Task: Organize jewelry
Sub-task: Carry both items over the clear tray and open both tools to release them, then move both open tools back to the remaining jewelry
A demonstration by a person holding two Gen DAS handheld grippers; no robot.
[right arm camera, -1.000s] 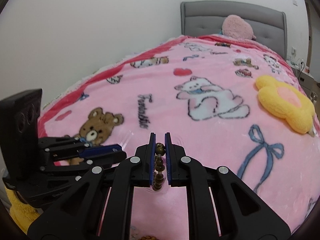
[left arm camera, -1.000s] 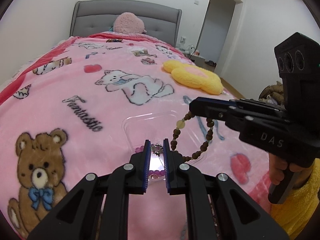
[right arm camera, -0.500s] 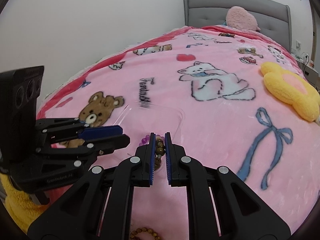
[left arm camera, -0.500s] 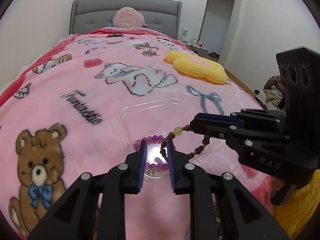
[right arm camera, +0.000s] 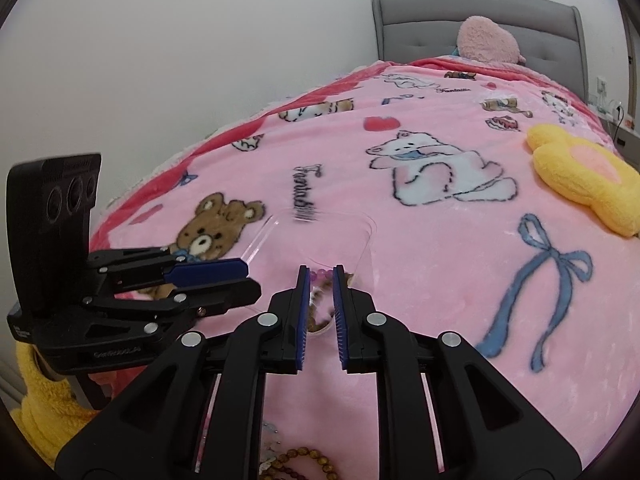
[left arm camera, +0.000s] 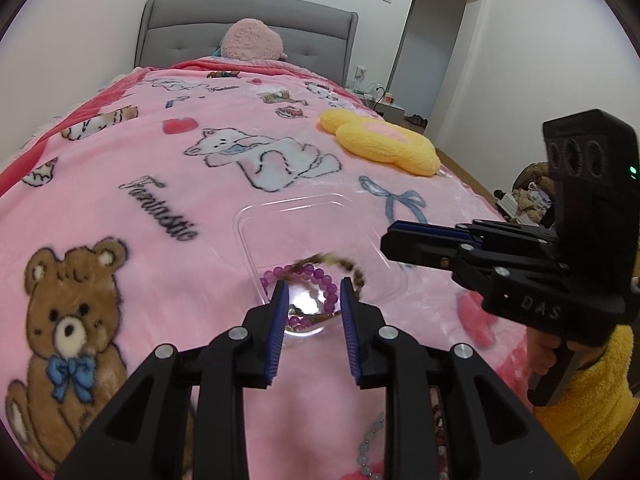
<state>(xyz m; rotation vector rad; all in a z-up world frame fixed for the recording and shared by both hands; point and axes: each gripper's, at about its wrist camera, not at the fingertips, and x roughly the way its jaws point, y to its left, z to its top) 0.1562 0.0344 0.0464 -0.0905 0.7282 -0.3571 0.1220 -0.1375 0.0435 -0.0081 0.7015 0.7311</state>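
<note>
Two grippers are in view, and you hold both parted over one clear plastic tray [left arm camera: 256, 216] that lies on the pink blanket [left arm camera: 200, 152] of the bed. Your left gripper [left arm camera: 314, 298] stands with its jaws well apart and nothing between them, hovering over the tray's near corner. Your right gripper [right arm camera: 319, 282] is parted by a narrower gap and grips nothing; from the left wrist view it reaches in from the right of the tray.

Inside the tray, at its near end, you have two bracelets: one purple bead bracelet [left arm camera: 320, 274] lying flat, and one brown wooden bead bracelet [left arm camera: 354, 270], motion-blurred, over the purple one; whether it rests on it you cannot tell. More loose jewelry lies on the blanket nearer you than the tray: one brown bead bracelet [right arm camera: 308, 456] and one string of pale beads [left arm camera: 366, 446].

Beyond the tray sit one yellow flower cushion [left arm camera: 380, 142] and, against the grey headboard [left arm camera: 180, 28], one pink plush pillow [left arm camera: 252, 40].
</note>
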